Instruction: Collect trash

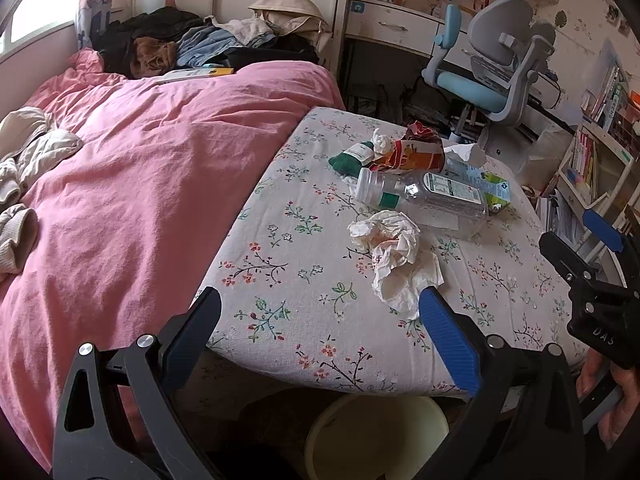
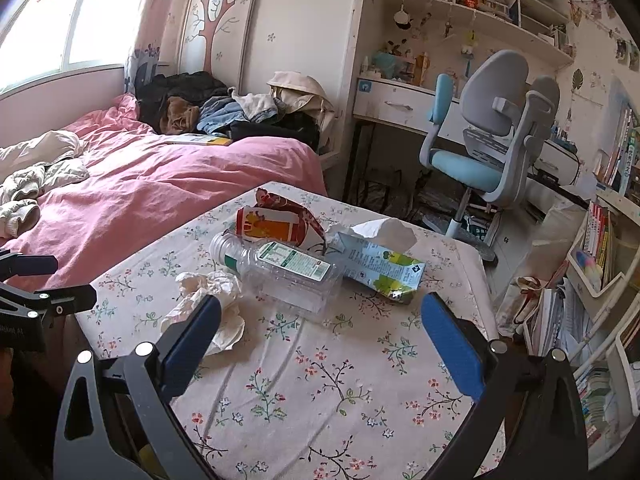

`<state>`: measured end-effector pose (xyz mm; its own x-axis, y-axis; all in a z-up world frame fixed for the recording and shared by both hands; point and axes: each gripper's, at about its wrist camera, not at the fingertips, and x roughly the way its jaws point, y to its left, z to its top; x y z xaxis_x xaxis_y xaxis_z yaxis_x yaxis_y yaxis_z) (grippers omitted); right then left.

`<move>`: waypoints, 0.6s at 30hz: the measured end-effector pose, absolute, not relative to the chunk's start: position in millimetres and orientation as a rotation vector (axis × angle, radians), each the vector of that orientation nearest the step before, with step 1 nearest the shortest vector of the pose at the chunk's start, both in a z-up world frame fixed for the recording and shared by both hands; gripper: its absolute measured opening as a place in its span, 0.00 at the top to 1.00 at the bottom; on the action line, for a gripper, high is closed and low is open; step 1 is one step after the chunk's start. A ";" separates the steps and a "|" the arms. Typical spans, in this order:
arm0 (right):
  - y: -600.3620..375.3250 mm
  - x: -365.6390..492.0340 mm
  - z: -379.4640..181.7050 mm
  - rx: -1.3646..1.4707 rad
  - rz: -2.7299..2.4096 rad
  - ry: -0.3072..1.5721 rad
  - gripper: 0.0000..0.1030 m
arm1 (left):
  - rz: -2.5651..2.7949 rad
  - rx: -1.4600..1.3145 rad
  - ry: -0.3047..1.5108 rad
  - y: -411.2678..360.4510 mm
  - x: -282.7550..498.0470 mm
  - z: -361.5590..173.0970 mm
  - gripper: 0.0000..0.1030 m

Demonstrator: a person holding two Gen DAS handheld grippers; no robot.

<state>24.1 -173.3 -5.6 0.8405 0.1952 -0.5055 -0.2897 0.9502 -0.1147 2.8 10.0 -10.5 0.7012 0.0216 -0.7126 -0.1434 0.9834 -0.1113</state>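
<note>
Lying beside right gripper (image 2: 320,344), crumpled tissue (image 2: 216,300)

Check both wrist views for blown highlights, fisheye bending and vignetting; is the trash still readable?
Left wrist view: window blown out, corners vignetted, table edge bowed; crumpled tissue sharp. Right wrist view: window overexposed, shelves curved; plastic bottle label visible but too small to read.

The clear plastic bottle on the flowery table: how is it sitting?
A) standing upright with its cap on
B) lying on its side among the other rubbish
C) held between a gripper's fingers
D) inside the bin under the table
B: the clear plastic bottle lies on its side on the table, beside the crumpled tissue and the flattened carton.
</note>
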 end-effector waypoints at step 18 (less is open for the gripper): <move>-172.4 22.8 -7.8 -0.196 0.256 0.514 0.06 | 0.092 -0.169 0.792 11.0 3.7 -11.9 0.07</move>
